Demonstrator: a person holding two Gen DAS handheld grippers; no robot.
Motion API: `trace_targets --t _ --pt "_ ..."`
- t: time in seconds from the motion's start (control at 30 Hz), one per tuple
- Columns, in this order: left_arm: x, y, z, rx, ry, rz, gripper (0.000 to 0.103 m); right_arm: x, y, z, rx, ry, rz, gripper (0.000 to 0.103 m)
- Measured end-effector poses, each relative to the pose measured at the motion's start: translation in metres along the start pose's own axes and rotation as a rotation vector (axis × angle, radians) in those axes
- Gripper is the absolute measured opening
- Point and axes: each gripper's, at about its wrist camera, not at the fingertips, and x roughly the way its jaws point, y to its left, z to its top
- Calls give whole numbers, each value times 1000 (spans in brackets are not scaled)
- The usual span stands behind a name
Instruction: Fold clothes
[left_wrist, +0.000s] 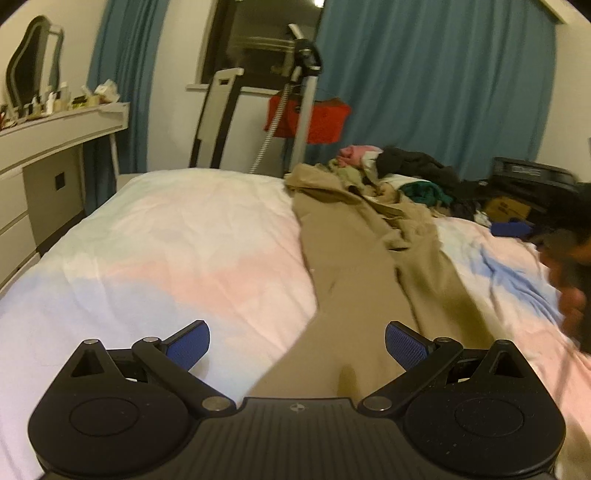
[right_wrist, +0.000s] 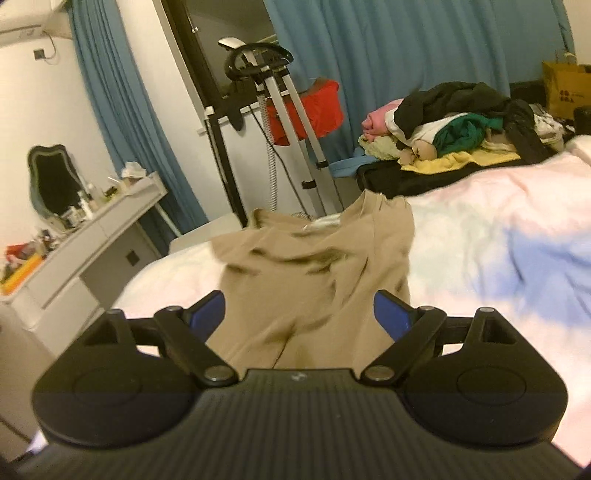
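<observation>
Tan trousers (left_wrist: 369, 258) lie lengthwise on the bed (left_wrist: 166, 240), waist far, by the clothes pile (right_wrist: 454, 125). Our left gripper (left_wrist: 297, 345) and right gripper (right_wrist: 299, 314) gape wide, holding nothing. We judge legs need aligning; next, pinch fabric.

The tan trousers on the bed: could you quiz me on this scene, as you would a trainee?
1. True or false: both the left gripper and the right gripper are open.
2. The tan trousers lie on: A) the white dresser B) the bed C) the floor.
3. Fill in: the curtains are ____.

Key: 1 true; 2 B; 3 blue.
</observation>
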Motion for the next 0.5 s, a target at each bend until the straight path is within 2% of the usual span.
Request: trace_targets --t 0.17,0.27,0.37,0.5 --pt "-26 8 -3 -72 49 -39 101 -86 18 -43 -29 1 17 89" --pt "-43 16 -5 -130 78 -52 101 -124 21 -70 -49 -21 18 89" --pt "-55 33 -7 -238 102 -30 101 -139 15 -85 -12 -5 -3 89" --pt "-46 49 -6 -338 171 27 98 -144 4 -87 22 -3 11 89"
